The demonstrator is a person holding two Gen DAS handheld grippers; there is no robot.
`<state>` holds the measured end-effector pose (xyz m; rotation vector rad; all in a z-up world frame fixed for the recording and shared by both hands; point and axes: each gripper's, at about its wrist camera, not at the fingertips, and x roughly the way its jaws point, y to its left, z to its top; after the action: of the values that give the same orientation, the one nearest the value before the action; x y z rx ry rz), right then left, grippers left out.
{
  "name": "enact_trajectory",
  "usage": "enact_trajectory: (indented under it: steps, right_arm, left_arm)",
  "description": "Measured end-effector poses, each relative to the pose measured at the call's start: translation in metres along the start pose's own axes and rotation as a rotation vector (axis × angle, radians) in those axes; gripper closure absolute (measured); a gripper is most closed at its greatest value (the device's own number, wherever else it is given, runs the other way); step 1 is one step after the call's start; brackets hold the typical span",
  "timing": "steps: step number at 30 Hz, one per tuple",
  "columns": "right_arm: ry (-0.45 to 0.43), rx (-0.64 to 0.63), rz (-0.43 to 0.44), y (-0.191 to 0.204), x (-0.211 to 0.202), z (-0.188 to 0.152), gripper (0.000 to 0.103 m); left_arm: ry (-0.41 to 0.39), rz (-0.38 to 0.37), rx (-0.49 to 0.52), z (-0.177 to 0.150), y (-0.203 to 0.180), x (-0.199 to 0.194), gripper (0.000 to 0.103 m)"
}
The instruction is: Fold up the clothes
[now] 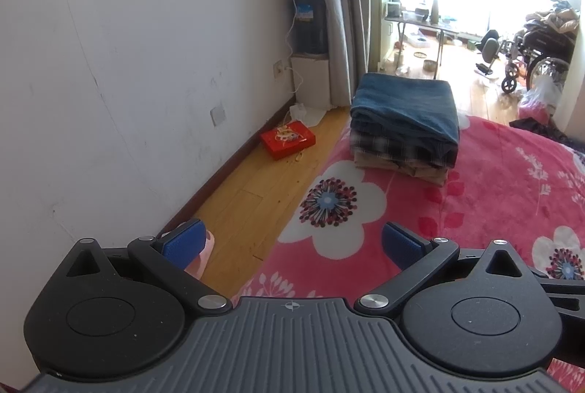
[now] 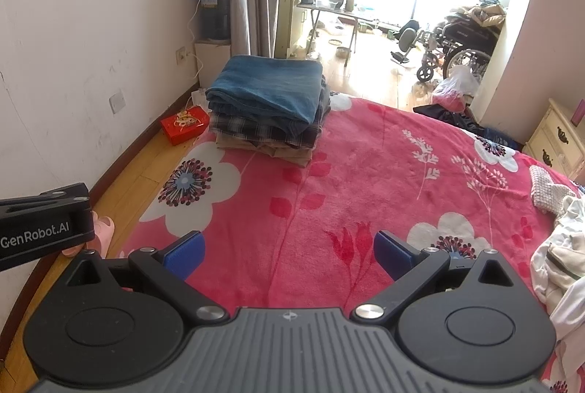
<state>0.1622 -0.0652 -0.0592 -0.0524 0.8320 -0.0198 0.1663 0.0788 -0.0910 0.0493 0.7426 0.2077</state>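
Observation:
A stack of folded clothes sits near the far left corner of the bed, blue denim on top, plaid and tan pieces beneath. My left gripper hovers open over the bed's left edge, well short of the stack, holding nothing. My right gripper is open above the pink floral bedspread, also empty. Unfolded pale clothes lie heaped at the right edge of the right wrist view. A dark garment lies at the bed's far edge. The left gripper's body shows at left in the right wrist view.
A white wall runs along the left with a strip of wooden floor, a red box and pink slippers. A water dispenser, curtain, wheelchair and cream nightstand stand beyond.

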Motion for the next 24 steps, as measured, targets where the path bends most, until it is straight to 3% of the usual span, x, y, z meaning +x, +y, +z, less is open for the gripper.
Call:
enact_trajectory:
  steps: [24]
  right_arm:
    - [0.008, -0.005, -0.003, 0.0042, 0.0024, -0.0023, 0.002]
  left_arm:
    - [0.011, 0.001, -0.003, -0.0012, 0.0022, 0.0043, 0.0]
